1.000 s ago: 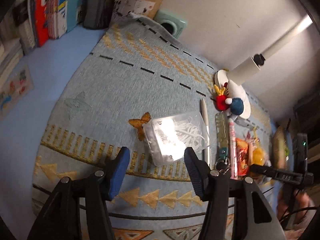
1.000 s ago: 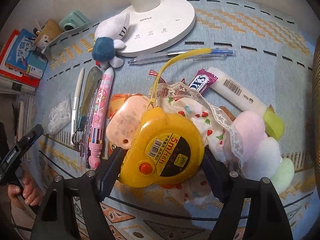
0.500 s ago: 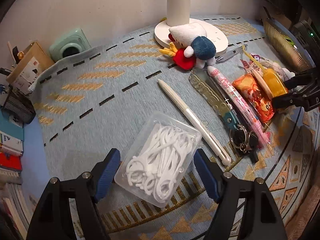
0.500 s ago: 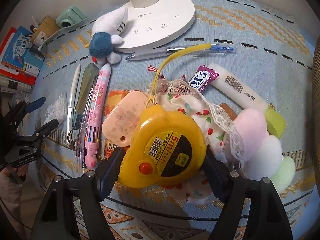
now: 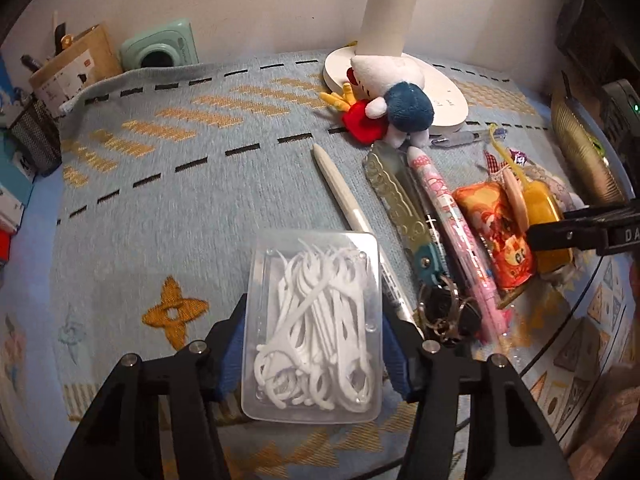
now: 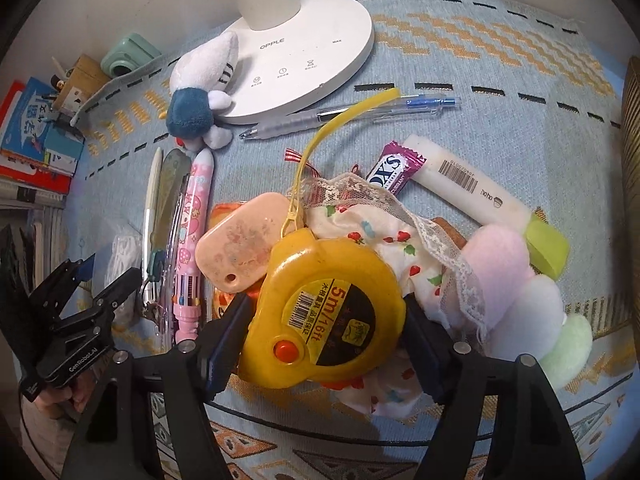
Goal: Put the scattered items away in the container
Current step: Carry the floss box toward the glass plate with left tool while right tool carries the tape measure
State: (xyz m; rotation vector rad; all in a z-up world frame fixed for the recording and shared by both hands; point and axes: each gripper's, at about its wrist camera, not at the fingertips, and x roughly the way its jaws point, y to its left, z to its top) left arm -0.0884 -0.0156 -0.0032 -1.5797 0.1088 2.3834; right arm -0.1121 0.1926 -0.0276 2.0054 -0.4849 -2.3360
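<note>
The left claw is seen straddling a clear plastic box of white floss picks, one blue-padded finger at each long side; whether the pads actually press the box cannot be told. The box lies on the blue patterned cloth covering the surface. Just to its right a row of long items is laid side by side — a white pen, a green-gold ruler on a key ring, and a pink cartoon pen. Behind them a plush toy leans against the white lamp base.

Further right, the right claw is clenched on a yellow tape measure (its label reads 5m/16ft), which sits on a heap with a peach plastic case and a strawberry-print lace cloth. Beyond the heap lie a clear ballpoint pen, a purple candy wrapper and a white glue stick — pastel fluffy balls rest at the far right.
</note>
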